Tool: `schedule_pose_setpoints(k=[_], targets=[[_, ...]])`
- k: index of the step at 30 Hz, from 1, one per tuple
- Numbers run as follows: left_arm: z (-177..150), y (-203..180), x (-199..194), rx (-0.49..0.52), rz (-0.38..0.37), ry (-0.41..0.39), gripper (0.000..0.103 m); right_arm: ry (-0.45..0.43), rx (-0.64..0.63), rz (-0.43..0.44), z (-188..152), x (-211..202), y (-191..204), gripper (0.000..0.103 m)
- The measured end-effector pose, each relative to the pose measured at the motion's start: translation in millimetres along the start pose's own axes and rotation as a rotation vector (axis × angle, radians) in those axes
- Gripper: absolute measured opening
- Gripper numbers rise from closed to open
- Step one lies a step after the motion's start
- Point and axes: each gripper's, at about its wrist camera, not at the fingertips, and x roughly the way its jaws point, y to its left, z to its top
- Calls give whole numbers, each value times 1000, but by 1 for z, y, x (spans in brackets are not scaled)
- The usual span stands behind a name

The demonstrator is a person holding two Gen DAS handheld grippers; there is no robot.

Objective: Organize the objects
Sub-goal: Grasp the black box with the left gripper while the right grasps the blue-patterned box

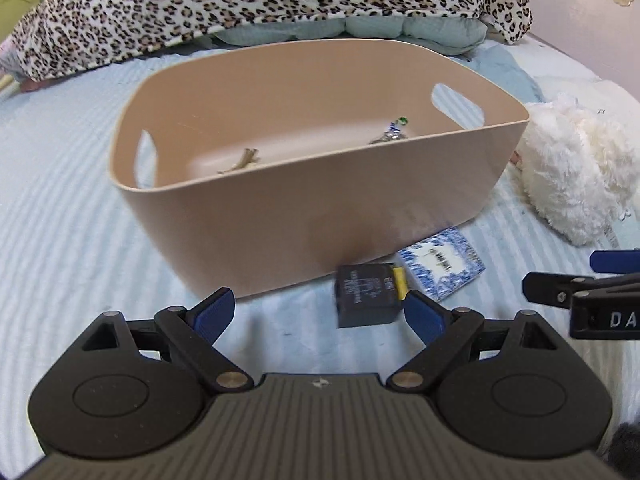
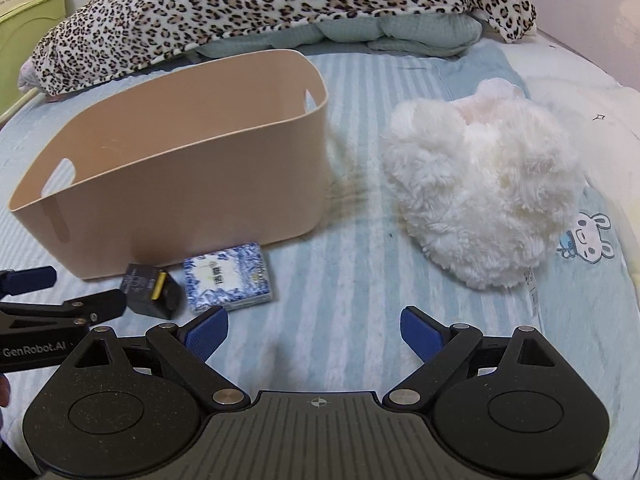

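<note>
A tan plastic bin point(image 1: 304, 216) with handle slots stands on the bed; it also shows in the right wrist view point(image 2: 192, 184). Inside lie a small brown twig-like item point(image 1: 242, 161) and a small shiny item point(image 1: 394, 130). A dark cube with a yellow tab point(image 1: 366, 294) lies at the bin's front, just inside my open left gripper's point(image 1: 318, 314) right finger. It shows in the right wrist view point(image 2: 150, 290) too. A blue-and-white packet point(image 1: 440, 262) point(image 2: 228, 278) lies beside it. A white plush point(image 2: 480, 200) lies right of the bin. My right gripper point(image 2: 314, 334) is open and empty over the sheet.
A leopard-print blanket point(image 2: 280, 4) and a pale green pillow point(image 2: 360, 32) lie at the bed's far end. A green cabinet point(image 2: 28, 24) stands at the far left. The striped blue sheet point(image 2: 340, 280) covers the bed.
</note>
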Motion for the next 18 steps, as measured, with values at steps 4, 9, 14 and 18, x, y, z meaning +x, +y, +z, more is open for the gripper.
schedule_pose_setpoints(k=[4, 9, 14, 18], targets=[[1, -11, 14, 5, -5, 12, 92, 19, 18, -13, -2, 9, -8, 94], [0, -16, 33, -17, 35, 32, 92, 25, 30, -22, -1, 16, -11, 94], [-4, -3, 38, -70, 90, 32, 92, 49, 8, -21, 0, 27, -5, 94], [-9, 11, 37, -74, 128, 22, 92, 83, -26, -9, -1, 40, 7, 94]])
